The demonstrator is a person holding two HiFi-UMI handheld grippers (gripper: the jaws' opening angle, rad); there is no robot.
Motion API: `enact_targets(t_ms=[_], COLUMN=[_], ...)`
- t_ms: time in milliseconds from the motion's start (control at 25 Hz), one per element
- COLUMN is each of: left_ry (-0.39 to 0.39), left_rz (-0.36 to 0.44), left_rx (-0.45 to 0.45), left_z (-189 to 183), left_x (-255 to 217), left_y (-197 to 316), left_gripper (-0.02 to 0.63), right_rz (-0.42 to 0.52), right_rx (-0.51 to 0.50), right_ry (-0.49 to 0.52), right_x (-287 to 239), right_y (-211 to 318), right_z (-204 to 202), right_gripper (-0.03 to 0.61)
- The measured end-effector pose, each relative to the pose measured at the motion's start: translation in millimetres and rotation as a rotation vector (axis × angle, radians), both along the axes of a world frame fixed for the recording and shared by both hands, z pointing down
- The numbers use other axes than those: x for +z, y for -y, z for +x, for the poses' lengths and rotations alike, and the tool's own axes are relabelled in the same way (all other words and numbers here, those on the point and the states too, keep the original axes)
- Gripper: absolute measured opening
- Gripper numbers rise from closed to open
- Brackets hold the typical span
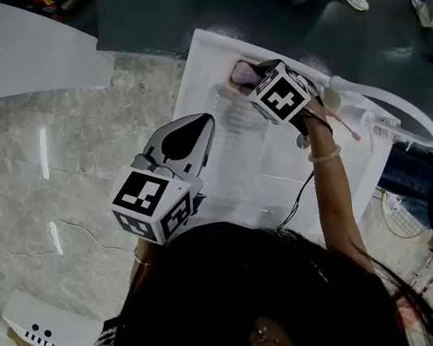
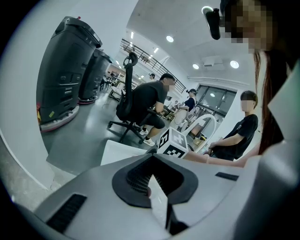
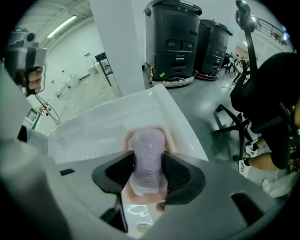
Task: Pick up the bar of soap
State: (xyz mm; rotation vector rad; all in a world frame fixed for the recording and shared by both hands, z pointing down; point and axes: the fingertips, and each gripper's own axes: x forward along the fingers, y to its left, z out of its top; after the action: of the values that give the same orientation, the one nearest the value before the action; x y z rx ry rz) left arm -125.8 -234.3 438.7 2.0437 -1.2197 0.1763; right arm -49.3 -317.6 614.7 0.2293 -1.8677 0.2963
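Dark hair (image 1: 254,301) fills the lower head view, hiding the near edge of the basin (image 1: 201,68). We see the right gripper (image 3: 148,161) wide astride the soap (image 3: 147,145), mid-frame on its pink dish (image 3: 140,199), pad contact unclear. The left gripper (image 1: 204,121) is closed and empty.

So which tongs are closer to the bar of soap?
Right. The right tongs straddle the bar of soap; the left tongs hover off to its left, clear of it.

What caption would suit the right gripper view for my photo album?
Open right gripper straddling a lilac bar of soap on its pink dish in a white basin.
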Motion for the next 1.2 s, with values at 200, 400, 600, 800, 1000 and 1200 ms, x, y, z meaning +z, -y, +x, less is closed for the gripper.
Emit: enact_targets(t_ms=[200, 400, 600, 800, 1000, 1200], left_ry=[-0.001, 0.003, 0.008, 0.014, 0.022, 0.024], left_rz=[0.003, 0.003, 0.010, 0.020, 0.030, 0.040], left_rx=[0.000, -0.004, 0.000, 0.004, 0.008, 0.019], left_z=[0.6, -0.9, 0.8, 2.2, 4.0, 8.6], left_x=[-0.6, -0.9, -3.4, -8.8, -13.1, -17.3], left_y=[0.7, -1.2, -2.6, -4.7, -7.5, -11.3], left_gripper=[0.006, 0.006, 0.006, 0.006, 0.006, 0.006], right_rz=[-0.014, -0.001, 0.018, 0.015, 0.018, 0.028], right_rx=[0.073, 0.115, 0.135, 0.172, 0.197, 0.207], right_ry=[0.021, 0.050, 0.070, 0.106, 0.122, 0.122], right_x=[1.8, -0.5, -2.5, -6.4, -10.7, -13.3], right_y=[1.9, 3.2, 4.2, 3.6, 4.2, 4.2], right_z=[2.6, 2.8, 3.1, 3.3, 6.9, 11.9], right_gripper=[0.195, 0.195, 0.195, 0.193, 0.189, 0.186])
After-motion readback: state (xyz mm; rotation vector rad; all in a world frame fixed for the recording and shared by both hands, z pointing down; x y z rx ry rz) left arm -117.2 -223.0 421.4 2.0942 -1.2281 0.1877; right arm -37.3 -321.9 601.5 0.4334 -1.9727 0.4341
